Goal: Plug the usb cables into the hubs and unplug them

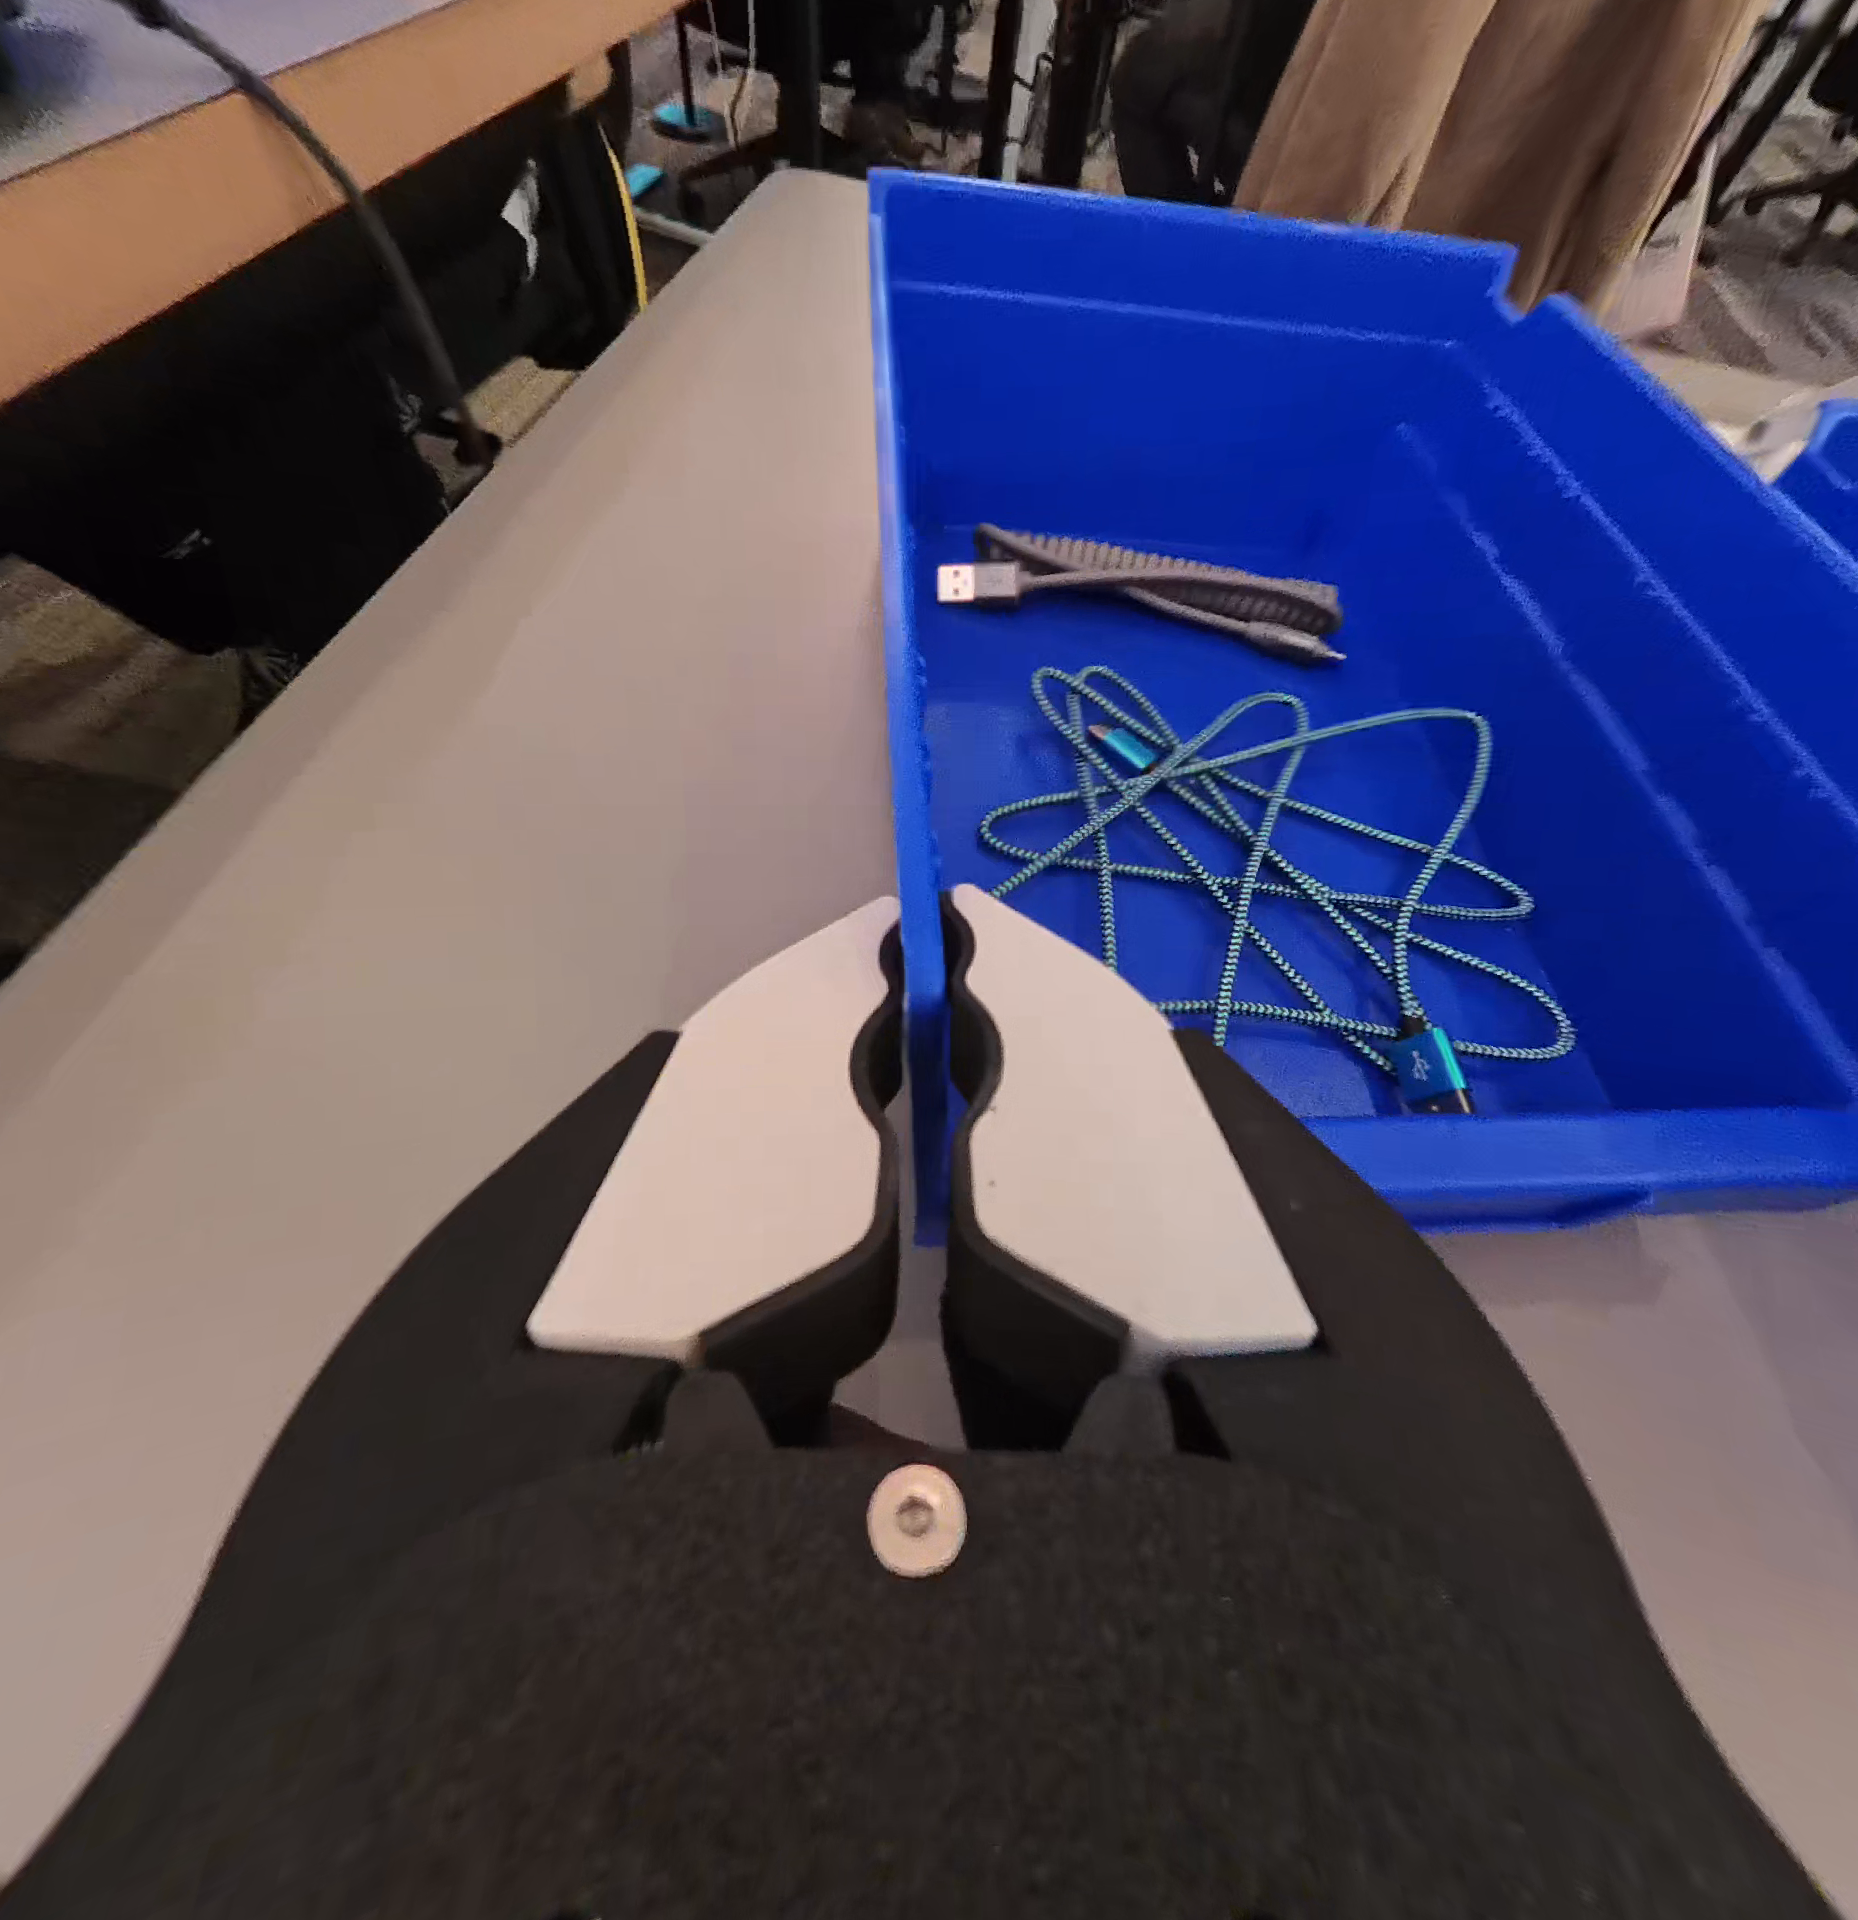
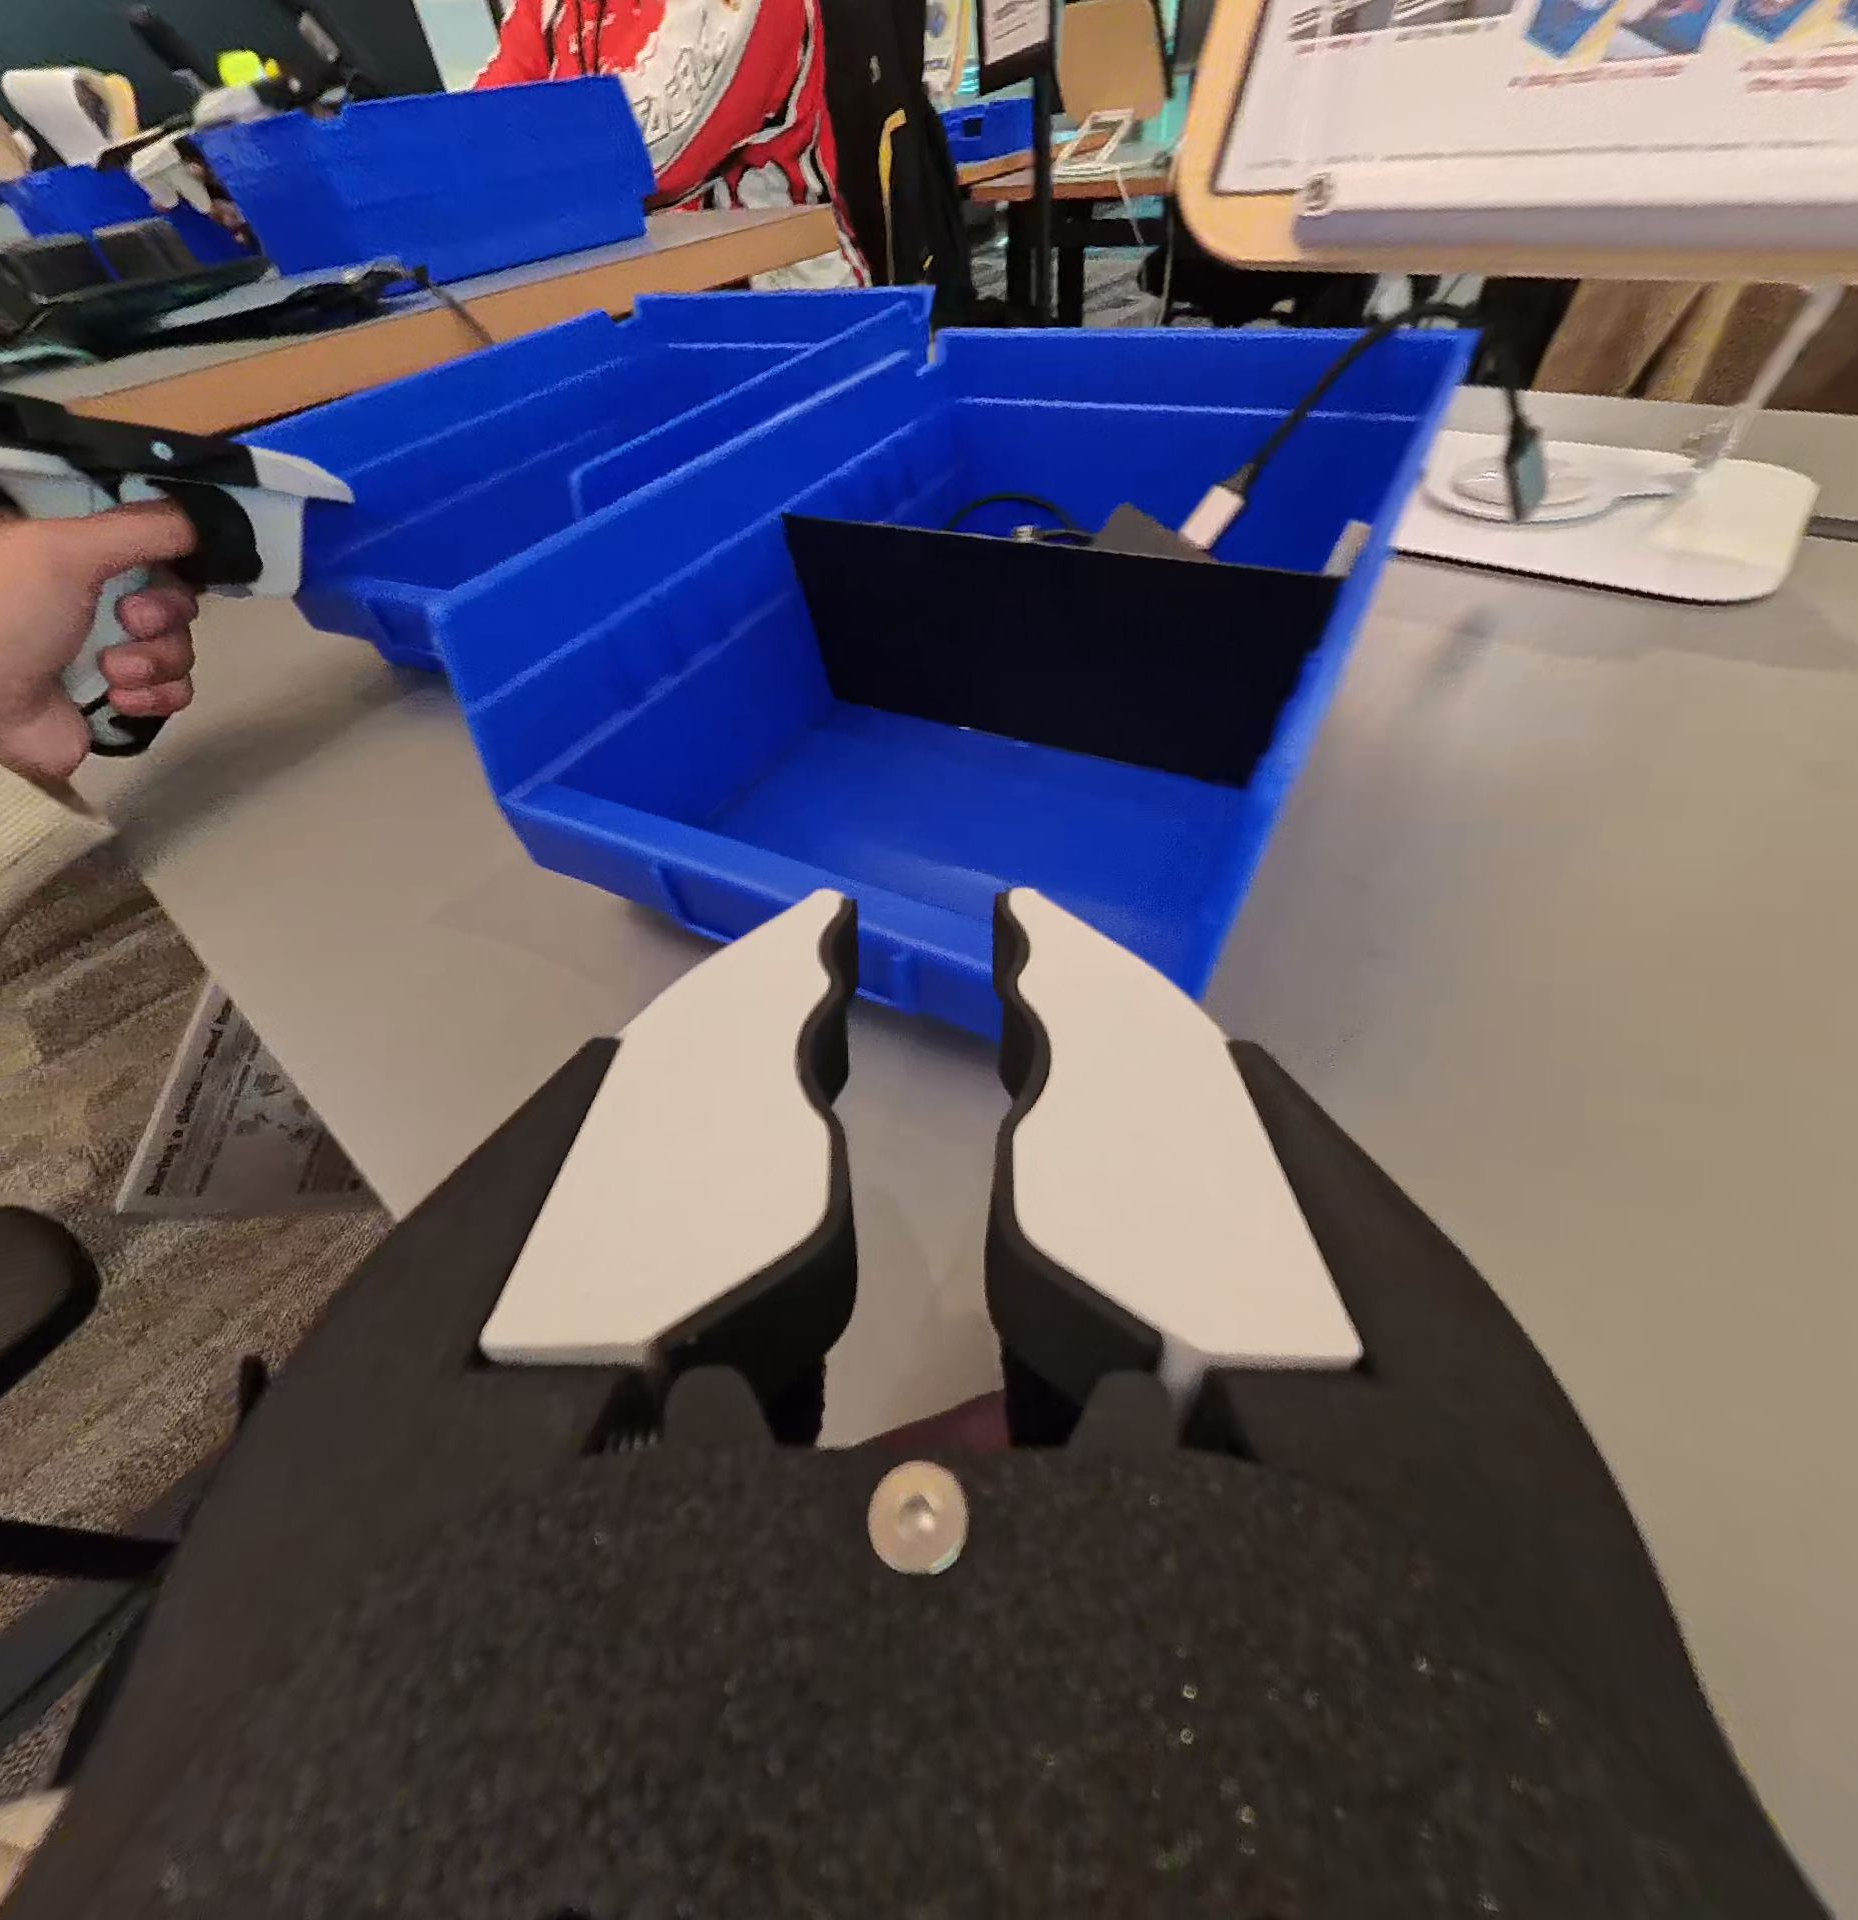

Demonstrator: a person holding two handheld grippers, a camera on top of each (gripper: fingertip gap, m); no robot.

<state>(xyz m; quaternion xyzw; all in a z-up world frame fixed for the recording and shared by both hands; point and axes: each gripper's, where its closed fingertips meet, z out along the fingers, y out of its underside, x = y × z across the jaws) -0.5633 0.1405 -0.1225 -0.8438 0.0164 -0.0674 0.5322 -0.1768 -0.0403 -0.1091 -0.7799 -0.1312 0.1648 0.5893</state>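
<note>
In the left wrist view a blue bin [image 1: 1424, 343] holds a dark coiled USB cable [image 1: 1164, 587] and a loose teal braided USB cable [image 1: 1268, 831] with a blue plug [image 1: 1434, 1070]. My left gripper [image 1: 925, 914] is empty at the bin's near left corner, with only a narrow gap between its jaws. In the right wrist view a second blue bin [image 2: 644, 665] has a black divider [image 2: 1050, 644]. A grey hub [image 2: 1143, 530] and a black cable's silver plug [image 2: 1216, 514] show behind the divider. My right gripper [image 2: 925, 914] is open and empty before this bin.
The left gripper [image 2: 322, 483] and the hand [image 2: 63, 644] holding it show at the left of the right wrist view, beside the left bin [image 2: 551, 395]. A white stand base [image 2: 1590, 520] sits right of the bins. More bins [image 2: 437, 177] stand on a far table.
</note>
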